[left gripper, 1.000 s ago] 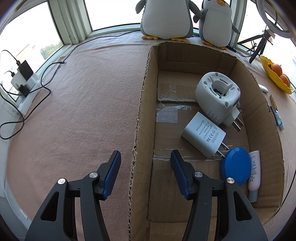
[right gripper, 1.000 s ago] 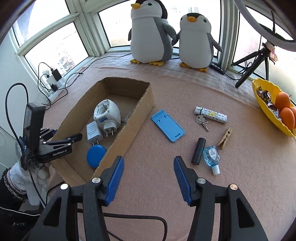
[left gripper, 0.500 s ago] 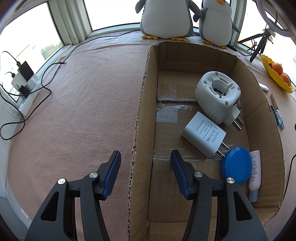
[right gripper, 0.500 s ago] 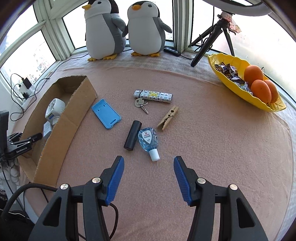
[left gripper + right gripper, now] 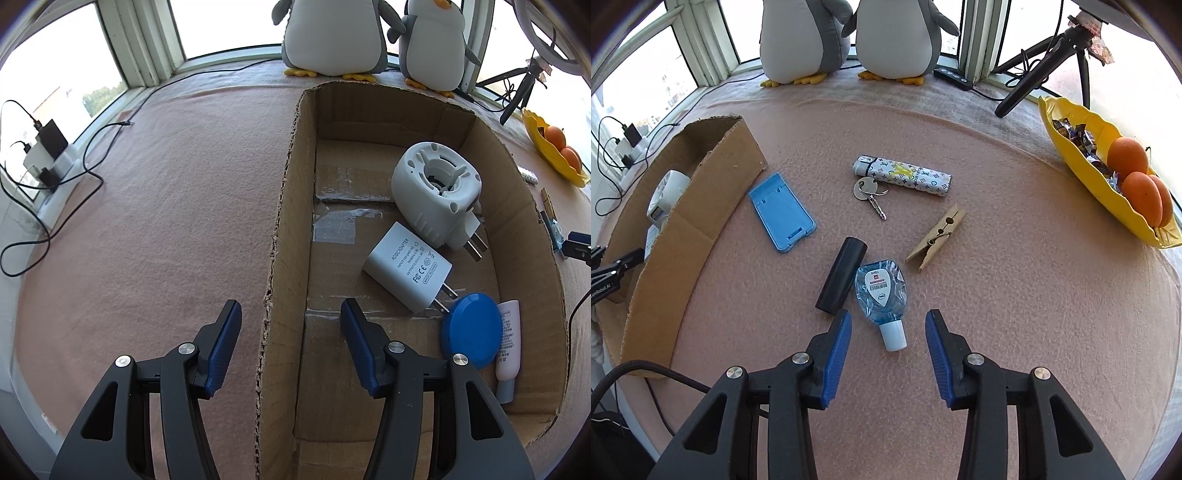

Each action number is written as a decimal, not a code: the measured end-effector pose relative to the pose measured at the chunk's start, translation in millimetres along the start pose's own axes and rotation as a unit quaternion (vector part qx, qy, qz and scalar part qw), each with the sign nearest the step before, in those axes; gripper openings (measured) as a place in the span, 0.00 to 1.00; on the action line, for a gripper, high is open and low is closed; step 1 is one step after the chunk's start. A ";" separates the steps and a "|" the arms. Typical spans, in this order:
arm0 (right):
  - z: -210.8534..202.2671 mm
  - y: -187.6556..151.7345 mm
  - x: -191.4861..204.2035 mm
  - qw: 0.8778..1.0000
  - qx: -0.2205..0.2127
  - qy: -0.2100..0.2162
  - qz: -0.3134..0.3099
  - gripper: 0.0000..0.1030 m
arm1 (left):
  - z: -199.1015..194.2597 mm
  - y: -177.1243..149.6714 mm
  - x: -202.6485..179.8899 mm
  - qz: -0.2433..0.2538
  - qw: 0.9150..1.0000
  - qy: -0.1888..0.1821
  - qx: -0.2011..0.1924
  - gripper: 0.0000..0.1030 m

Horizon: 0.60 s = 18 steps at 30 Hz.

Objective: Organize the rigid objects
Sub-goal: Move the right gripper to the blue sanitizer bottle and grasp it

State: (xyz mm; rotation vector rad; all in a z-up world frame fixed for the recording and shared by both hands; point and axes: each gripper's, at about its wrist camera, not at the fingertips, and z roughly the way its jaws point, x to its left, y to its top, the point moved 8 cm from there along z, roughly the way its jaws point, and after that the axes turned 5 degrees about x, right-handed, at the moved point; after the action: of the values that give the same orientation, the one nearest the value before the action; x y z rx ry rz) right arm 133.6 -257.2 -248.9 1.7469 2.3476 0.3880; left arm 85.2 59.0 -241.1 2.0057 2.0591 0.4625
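Now your right gripper [image 5: 888,314] hangs over the desk [image 5: 1015,295] with its jaws apart. They have just been closing, and the white cap of the blue sanitizer bottle [image 5: 881,291] lies between the tips, not pressed. A black cylinder [image 5: 842,275] lies just beside the bottle at 10 o'clock, and a clothespin [image 5: 936,238] at 2 o'clock. Your left gripper [image 5: 290,306] is open too, with one jaw on each side of the cardboard box [image 5: 284,206] wall, not touching it. Inside the box lie a white charger [image 5: 406,266] and a blue disc [image 5: 471,332].

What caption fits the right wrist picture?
Right gripper with open jaws above a sanitizer bottle on the table.
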 end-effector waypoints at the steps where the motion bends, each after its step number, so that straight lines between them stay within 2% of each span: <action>1: 1.4 1.2 0.0 1.000 0.001 0.000 -0.001 0.35 | 0.0 -0.3 0.4 0.000 1.000 0.000 0.000 0.54; 9: 11.6 10.0 5.3 1.000 0.013 -0.011 -0.014 0.33 | 0.1 -0.8 0.8 -0.001 1.000 -0.001 0.000 0.54; 11: 14.6 10.7 6.2 1.000 0.019 -0.009 -0.015 0.27 | 0.1 -1.1 0.9 -0.001 1.000 -0.001 0.000 0.54; 18: 14.3 9.4 6.4 1.000 0.020 -0.006 -0.011 0.27 | 0.2 -1.2 0.8 -0.001 1.000 -0.002 0.000 0.54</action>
State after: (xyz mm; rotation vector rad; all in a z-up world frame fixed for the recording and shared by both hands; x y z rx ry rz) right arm 144.6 -247.1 -259.4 1.7356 2.3793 0.3274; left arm 84.2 59.7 -241.7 2.0017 2.0596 0.4587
